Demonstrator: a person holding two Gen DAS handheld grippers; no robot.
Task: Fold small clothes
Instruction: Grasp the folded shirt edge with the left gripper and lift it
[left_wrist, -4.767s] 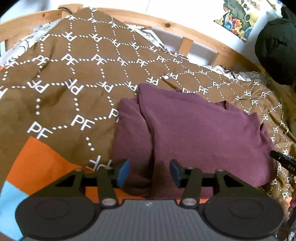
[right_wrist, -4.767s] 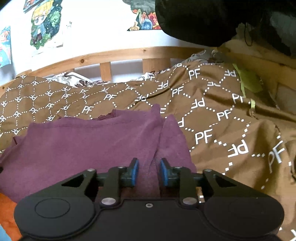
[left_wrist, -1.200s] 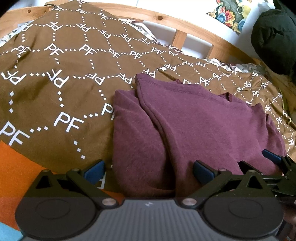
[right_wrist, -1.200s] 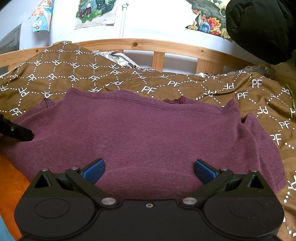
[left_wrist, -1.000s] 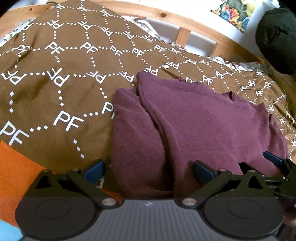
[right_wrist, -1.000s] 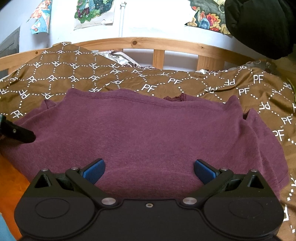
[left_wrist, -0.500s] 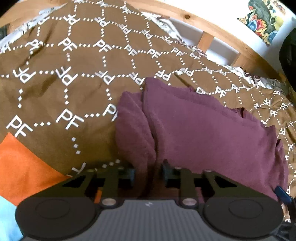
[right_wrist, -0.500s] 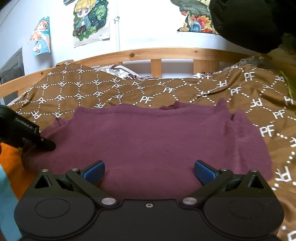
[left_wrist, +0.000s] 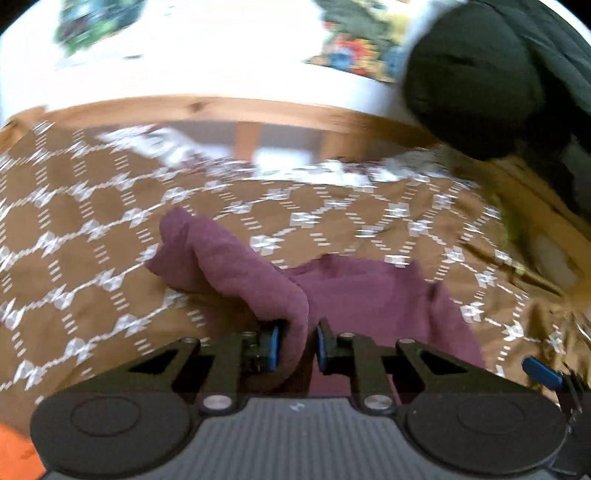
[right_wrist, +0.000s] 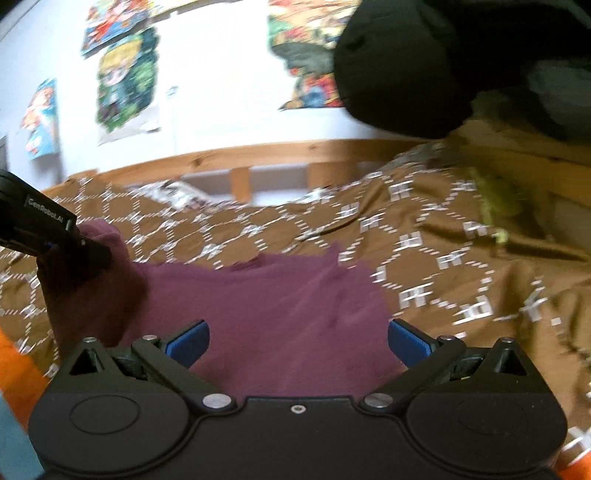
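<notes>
Change since earlier frames: the left gripper (left_wrist: 295, 345), spread wide about a second ago, has just been closing, and its blue pads now pinch a fold of the maroon shirt (left_wrist: 258, 280); that side of the shirt lay flat before and is now lifted into a raised ridge.
Left gripper: pressed onto the gathered cloth, which bulges up between and over the pads (left_wrist: 274, 345); in the right wrist view its dark body (right_wrist: 44, 229) sits at the shirt's left edge.
Right gripper: jaws spread wide (right_wrist: 297, 338), both blue pads clear of the fabric, nothing between them but the flat shirt panel beyond; one blue fingertip (left_wrist: 541, 371) shows at the right edge of the left wrist view.
Maroon shirt: on the brown patterned bedspread (left_wrist: 74, 236), left part hoisted and folded toward the middle, right part (right_wrist: 288, 310) lying flat.
Surroundings: wooden bed rail (right_wrist: 258, 157) behind, posters (right_wrist: 127, 85) on the white wall, a dark bundle (right_wrist: 424, 62) at upper right.
Image quality: both views motion-blurred.
</notes>
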